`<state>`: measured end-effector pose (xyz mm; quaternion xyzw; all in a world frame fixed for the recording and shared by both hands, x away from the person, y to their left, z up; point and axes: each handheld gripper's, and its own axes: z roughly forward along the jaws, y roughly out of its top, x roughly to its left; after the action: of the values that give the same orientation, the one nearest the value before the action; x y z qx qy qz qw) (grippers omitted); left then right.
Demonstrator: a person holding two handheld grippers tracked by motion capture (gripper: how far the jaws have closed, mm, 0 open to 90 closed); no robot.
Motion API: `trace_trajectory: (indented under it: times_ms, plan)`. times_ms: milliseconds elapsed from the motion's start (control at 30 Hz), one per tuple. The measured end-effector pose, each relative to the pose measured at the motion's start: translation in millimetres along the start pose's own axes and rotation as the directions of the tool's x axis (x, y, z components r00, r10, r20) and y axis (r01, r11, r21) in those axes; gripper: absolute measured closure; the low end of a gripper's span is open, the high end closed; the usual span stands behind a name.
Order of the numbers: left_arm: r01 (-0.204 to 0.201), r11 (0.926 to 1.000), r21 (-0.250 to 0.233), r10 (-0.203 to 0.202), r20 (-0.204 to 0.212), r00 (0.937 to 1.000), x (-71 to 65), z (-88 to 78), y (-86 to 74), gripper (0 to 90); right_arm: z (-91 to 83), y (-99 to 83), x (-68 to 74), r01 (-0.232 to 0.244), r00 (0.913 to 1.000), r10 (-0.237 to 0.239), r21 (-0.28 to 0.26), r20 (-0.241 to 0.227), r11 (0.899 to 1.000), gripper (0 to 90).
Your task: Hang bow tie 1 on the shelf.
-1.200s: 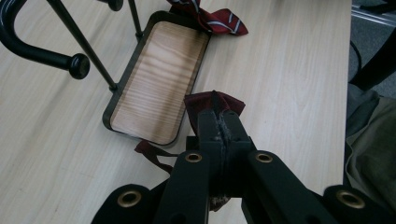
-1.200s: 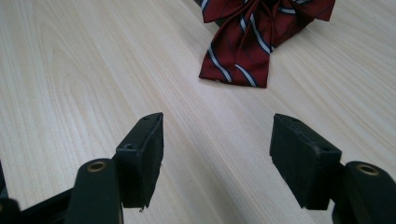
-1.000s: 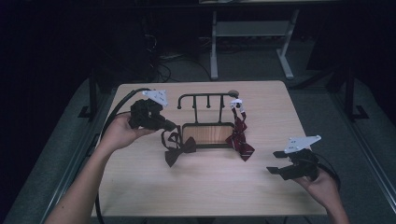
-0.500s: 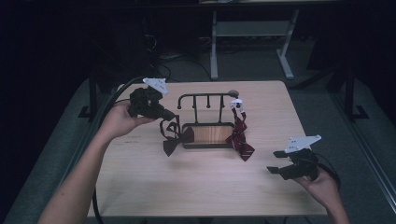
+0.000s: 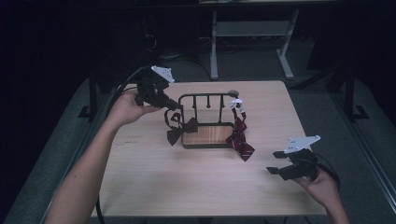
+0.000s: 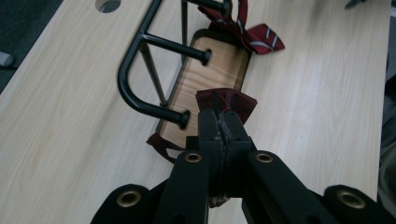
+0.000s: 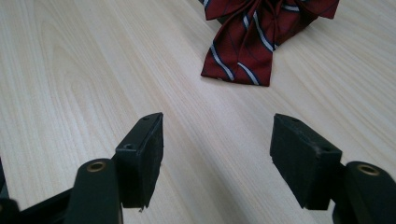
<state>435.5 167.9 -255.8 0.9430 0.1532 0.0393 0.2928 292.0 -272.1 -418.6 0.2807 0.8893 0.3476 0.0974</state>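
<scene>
Count: one black wire rack (image 5: 205, 98) with a wooden base (image 5: 210, 135), near the middle of the surface (image 5: 154, 186); two bow ties; two hand-held grippers.

Left hand-held gripper (image 5: 173, 106): jaws clamped shut on the strap of the plain dark red bow tie (image 5: 180, 130), which hangs off the rack's left end, just above the surface (in the left gripper view the cloth (image 6: 226, 100) bunches right at the pinched tips).

Striped red bow tie (image 5: 239, 137) hangs from the rack's right end, its tail on the surface.

Right hand-held gripper (image 5: 278, 162): jaws wide apart, nothing between them, near the right front corner.

Change since earlier frame: left hand and its bow tie have risen and shifted toward the far left corner; right hand unmoved.

Writing: none legible.
</scene>
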Motion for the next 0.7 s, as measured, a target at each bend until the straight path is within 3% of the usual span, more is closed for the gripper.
trace_trajectory:
  times_ms: [333, 700]
  plan:
    - [0.019, 0.999, 0.041, -0.017, -0.041, 0.999, 17.7, 4.1, 10.8, 88.9, 1.0, -0.5, -0.6, -0.001, 1.0, 0.001, 0.001, -0.005, 1.0, 34.4]
    - [0.057, 0.9963, 0.065, -0.054, -0.043, 0.9976, 28.7, 15.6, 10.7, 88.8, -0.5, -1.0, 0.0, -0.005, 0.9999, 0.005, 0.003, -0.011, 1.0, 34.4]
